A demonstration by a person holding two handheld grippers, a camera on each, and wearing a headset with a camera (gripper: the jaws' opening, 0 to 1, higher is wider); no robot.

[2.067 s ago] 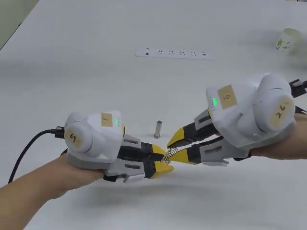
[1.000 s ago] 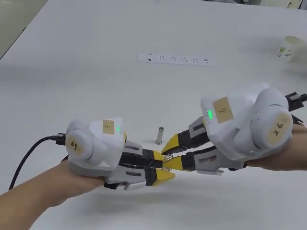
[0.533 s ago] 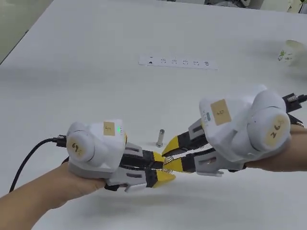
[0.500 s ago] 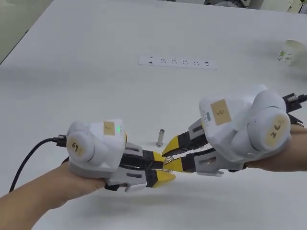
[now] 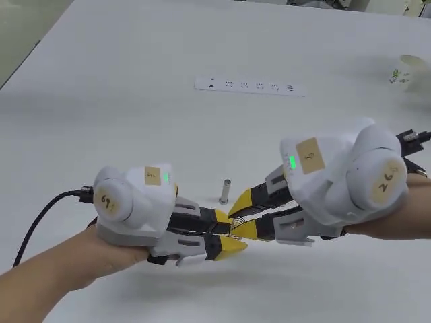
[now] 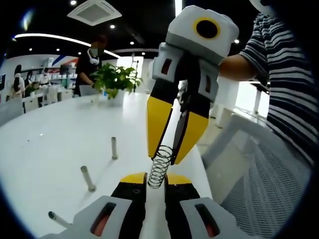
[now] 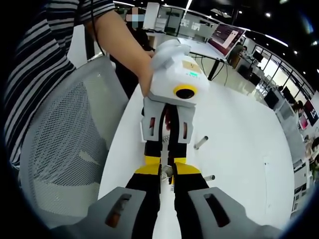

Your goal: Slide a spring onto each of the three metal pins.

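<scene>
At the workbench, none of the three metal pins carried a spring that I could see. In the left gripper view all three showed bare shafts on the white tabletop, so by my reading the whole job was left to do.

The one spring in play hung clear of the tabletop, on my side of the upright pin and just beside it, stretched between the two tools. The left gripper had its yellow fingers pressed on the spring's near end. The right gripper, coming from the opposite side, had its fingers drawn almost together on the far end.

The spring looked like a short, slim coil of bright wire, evenly wound and open at both ends. It was slightly bowed between the two grips.

A power strip lay well beyond the upright pin.
</scene>
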